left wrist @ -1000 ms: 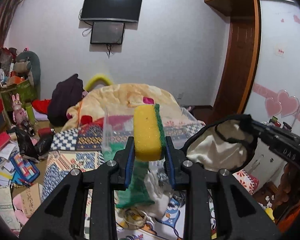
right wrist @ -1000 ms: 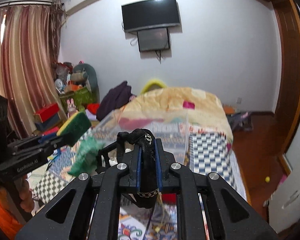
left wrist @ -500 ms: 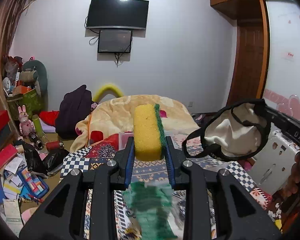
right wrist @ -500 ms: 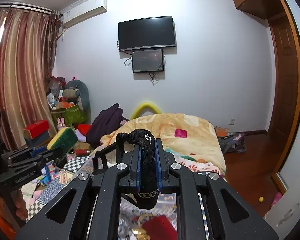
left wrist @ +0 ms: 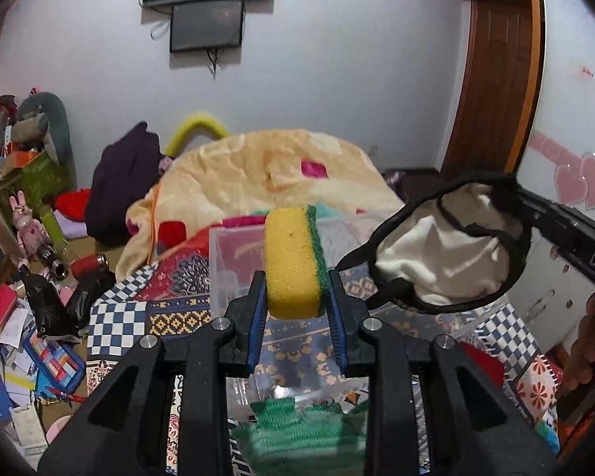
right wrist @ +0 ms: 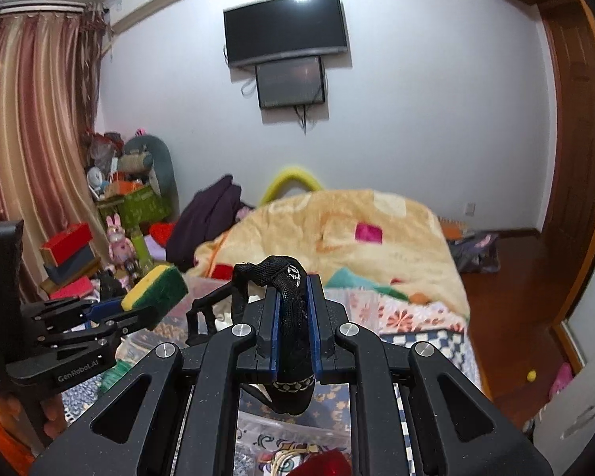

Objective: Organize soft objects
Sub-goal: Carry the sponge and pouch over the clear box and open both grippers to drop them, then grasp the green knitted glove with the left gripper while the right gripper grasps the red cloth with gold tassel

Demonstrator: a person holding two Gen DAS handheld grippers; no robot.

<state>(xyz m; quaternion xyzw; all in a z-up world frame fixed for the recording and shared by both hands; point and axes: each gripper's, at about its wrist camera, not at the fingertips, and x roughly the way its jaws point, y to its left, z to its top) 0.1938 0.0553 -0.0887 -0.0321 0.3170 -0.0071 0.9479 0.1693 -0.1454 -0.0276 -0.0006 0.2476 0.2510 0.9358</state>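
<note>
Two hand-held grippers loaded, aloft over bed: left clamps sponge; right pinches black strap of pouch. Advice: lower each squarely over clear bin before releasing.

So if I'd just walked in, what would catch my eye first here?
Probably the yellow-and-green sponge, pinched upright in the left gripper above the patterned bed. Next, the black-edged white cloth hanging from the right gripper just beside it. Behind both, a peach blanket lies heaped on the bed under a wall-mounted TV.
</note>
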